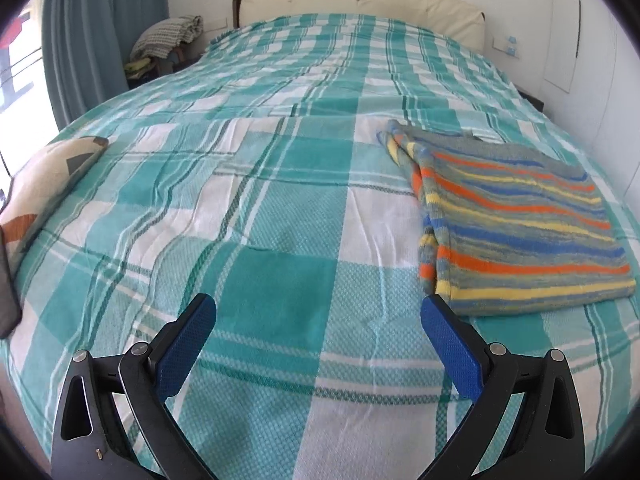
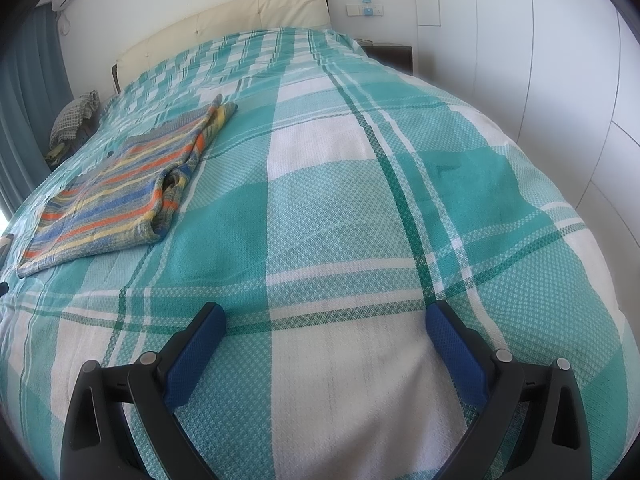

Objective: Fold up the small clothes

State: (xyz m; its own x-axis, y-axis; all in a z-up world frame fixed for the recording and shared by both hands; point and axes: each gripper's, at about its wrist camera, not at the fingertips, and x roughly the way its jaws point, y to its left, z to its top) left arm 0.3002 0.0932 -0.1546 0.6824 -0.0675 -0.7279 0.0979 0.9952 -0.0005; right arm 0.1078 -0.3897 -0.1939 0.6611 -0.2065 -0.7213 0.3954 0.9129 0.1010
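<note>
**Left wrist view: sweater looks folded, both claws empty**

Nearest, the left gripper (image 1: 318,316) is held spread wide over the checked bedspread (image 1: 280,208), nothing gripped. Same for the right gripper (image 2: 326,322). Just beyond, the striped sweater (image 1: 516,224) is laid flat, probably parked aside as finished. Farther back, a headboard (image 1: 360,4) is seen.

1. The sweater (image 1: 520,232) (image 2: 120,192) is knit, with grey, blue, orange and yellow stripes.
2. It's folded into a flat, roughly rectangular bundle, stripes running across it.
3. One sleeve is tucked along a side edge, and its cuff pokes out past the far corner.
4. It lies flat on the bedspread, nothing touching it.
</note>
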